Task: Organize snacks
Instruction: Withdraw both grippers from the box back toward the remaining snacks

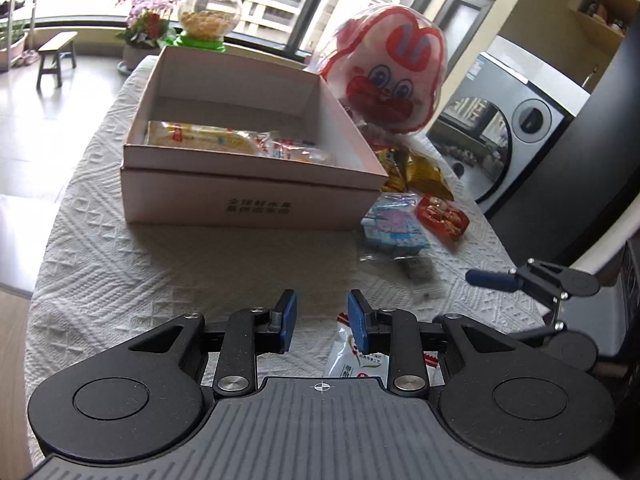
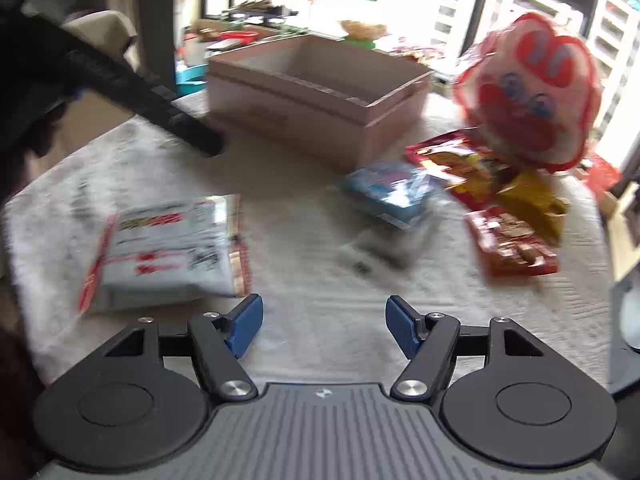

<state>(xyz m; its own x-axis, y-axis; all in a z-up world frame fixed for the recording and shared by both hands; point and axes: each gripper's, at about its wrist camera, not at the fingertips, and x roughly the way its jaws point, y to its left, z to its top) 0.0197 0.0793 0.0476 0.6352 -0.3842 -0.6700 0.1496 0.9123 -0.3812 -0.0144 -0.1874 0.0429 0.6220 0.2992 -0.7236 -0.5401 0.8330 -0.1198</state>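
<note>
An open cardboard box stands on the white tablecloth with a few wrapped snacks inside. To its right lie a blue packet, a red packet, yellow packets and a big red-and-white rabbit bag. My left gripper is open by a narrow gap and holds nothing; a white packet lies under its right finger. My right gripper stands open and empty above bare cloth, right of the white packet.
A green-based candy dispenser stands behind the box. Past the table's right edge is a washing machine. A small bench and flowers are on the floor by the windows. The left arm crosses the right wrist view, blurred.
</note>
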